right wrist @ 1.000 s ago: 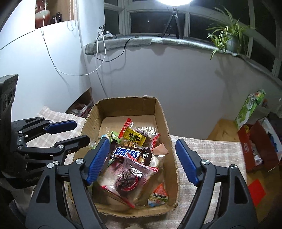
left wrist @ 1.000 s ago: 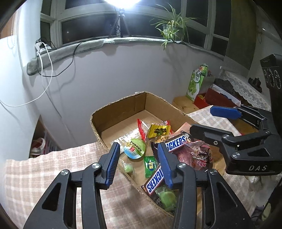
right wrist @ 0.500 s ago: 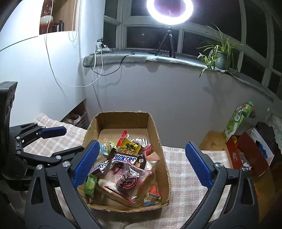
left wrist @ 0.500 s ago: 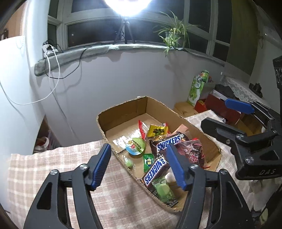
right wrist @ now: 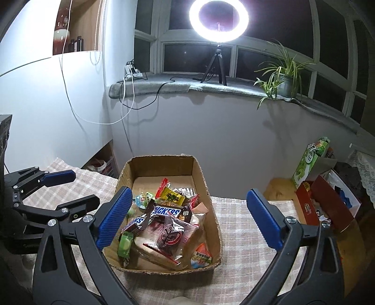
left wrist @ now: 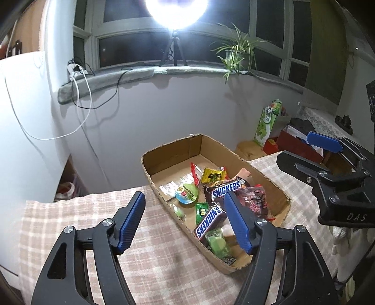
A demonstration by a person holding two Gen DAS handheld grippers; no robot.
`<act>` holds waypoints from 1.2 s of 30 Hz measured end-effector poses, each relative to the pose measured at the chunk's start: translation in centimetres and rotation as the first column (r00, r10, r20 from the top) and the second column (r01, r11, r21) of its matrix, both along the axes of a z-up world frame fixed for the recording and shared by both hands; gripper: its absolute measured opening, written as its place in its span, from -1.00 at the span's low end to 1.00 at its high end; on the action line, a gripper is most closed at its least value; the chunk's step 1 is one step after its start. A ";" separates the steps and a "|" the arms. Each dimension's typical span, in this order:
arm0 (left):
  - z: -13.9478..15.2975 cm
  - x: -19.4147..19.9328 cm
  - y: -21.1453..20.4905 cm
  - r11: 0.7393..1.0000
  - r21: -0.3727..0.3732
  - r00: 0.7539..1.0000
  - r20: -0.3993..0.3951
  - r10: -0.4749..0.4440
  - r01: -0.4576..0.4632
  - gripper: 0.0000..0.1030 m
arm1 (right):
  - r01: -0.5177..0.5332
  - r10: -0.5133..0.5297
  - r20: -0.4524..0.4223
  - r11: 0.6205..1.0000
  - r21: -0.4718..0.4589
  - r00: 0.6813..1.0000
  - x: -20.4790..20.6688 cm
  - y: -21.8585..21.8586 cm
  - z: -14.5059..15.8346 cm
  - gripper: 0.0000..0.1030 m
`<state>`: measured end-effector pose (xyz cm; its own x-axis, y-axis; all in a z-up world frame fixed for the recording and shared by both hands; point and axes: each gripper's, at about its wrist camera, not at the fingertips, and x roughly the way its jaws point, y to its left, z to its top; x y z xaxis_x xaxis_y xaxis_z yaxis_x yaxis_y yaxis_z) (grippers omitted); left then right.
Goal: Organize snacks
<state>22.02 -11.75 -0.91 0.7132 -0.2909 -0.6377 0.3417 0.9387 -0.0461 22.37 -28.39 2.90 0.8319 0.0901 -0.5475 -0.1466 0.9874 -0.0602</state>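
Note:
A cardboard box (left wrist: 174, 152) (right wrist: 206, 187) stands on the checked tablecloth, filled at its near end with snacks. Among them are Snickers bars (left wrist: 226, 188) (right wrist: 167, 212), a yellow packet (left wrist: 213, 175) (right wrist: 172, 196), green candies (left wrist: 218, 241) (right wrist: 125, 245) and a clear bag of dark sweets (right wrist: 170, 237). My left gripper (left wrist: 185, 221) is open and empty, raised above the box's near left side. My right gripper (right wrist: 189, 220) is open wide and empty, above the box's near end. Each gripper shows in the other's view, the left (right wrist: 58, 190) and the right (left wrist: 316, 152).
The checked tablecloth (left wrist: 145, 265) (right wrist: 241, 237) covers the table around the box. A red box (right wrist: 328, 204) and a green carton (right wrist: 309, 164) sit on the floor at the right. A white wall, windowsill, plant (right wrist: 281, 72) and ring light (right wrist: 219, 22) lie behind.
Both grippers have pulled back and risen away from the box, so it looks smaller and farther. Both stay open. The snacks have not moved.

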 end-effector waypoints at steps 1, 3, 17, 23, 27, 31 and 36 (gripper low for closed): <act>0.2 -0.3 0.0 1.000 0.001 1.000 0.005 0.002 -0.002 0.35 | 0.004 -0.004 0.004 1.000 0.001 1.000 -0.2 0.0 0.1 0.94; 0.5 -0.9 0.1 1.000 0.002 1.000 0.013 0.007 -0.007 0.35 | 0.011 -0.011 0.012 1.000 0.002 1.000 -0.8 0.0 0.5 0.95; 1.8 -5.1 1.7 0.998 -0.020 0.997 0.049 0.061 -0.060 0.54 | 0.039 -0.039 0.056 0.999 -0.003 0.998 -5.1 0.6 1.0 1.00; 1.5 -5.8 1.9 0.997 -0.027 0.997 0.036 0.069 -0.068 0.54 | 0.053 -0.053 0.051 0.999 -0.003 0.997 -6.1 0.4 0.7 1.00; 1.5 -6.2 2.1 0.997 -0.026 0.997 0.034 0.074 -0.073 0.54 | 0.062 -0.062 0.047 0.998 0.004 0.997 -6.4 0.1 0.7 1.00; 1.6 -6.5 2.1 0.997 -0.028 0.996 0.037 0.078 -0.077 0.54 | 0.065 -0.065 0.049 0.998 0.001 0.997 -6.8 -0.1 0.7 1.00; 1.7 -6.8 2.0 0.997 -0.029 0.996 0.041 0.073 -0.072 0.54 | 0.065 -0.065 0.048 0.998 0.002 0.997 -6.9 -0.1 0.7 1.00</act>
